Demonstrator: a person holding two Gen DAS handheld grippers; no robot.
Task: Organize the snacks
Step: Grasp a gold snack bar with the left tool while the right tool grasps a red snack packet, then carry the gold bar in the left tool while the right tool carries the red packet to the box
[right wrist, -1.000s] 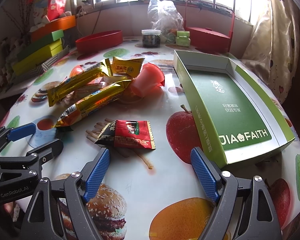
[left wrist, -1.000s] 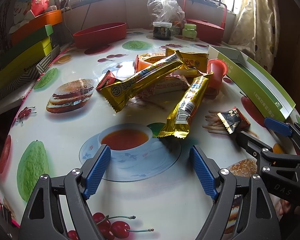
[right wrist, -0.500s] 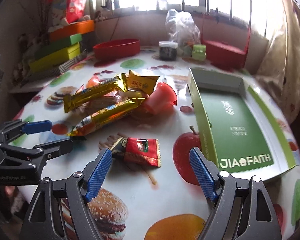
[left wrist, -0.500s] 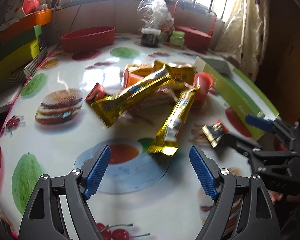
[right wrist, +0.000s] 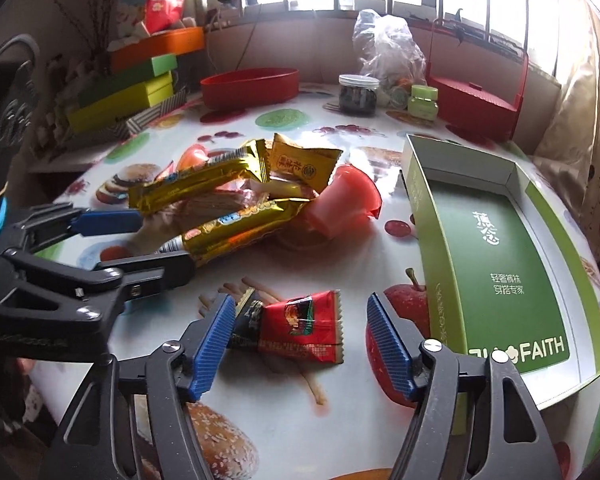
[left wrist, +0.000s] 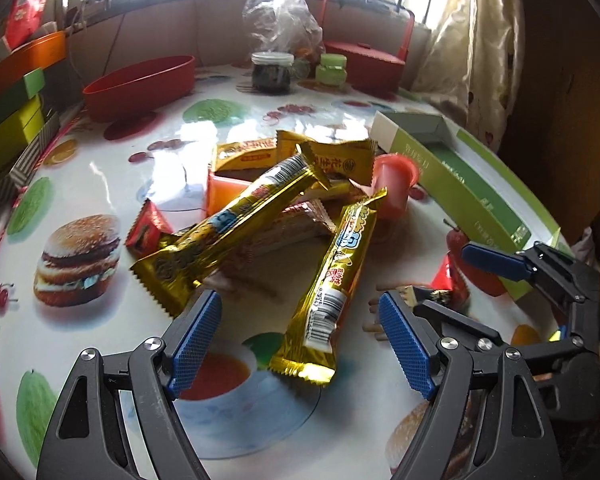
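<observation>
The right claw (right wrist: 300, 340) is spread around the red candy (right wrist: 300, 328) lying near on the table (right wrist: 360, 400), and its jaws have just been closing; the pads are not pinching it yet; the flat candy could be sliding out or getting pushed away; the left claw (left wrist: 300, 344) is spread over the gold bar (left wrist: 332, 280); the green box (right wrist: 496, 256) is sitting to the right.

A heap of gold foil snack bars (right wrist: 220, 208) is piled mid-worktop (right wrist: 284, 400); the open green cardboard box (right wrist: 496, 248) is set to its right, the small red sachet (right wrist: 300, 328) in front
</observation>
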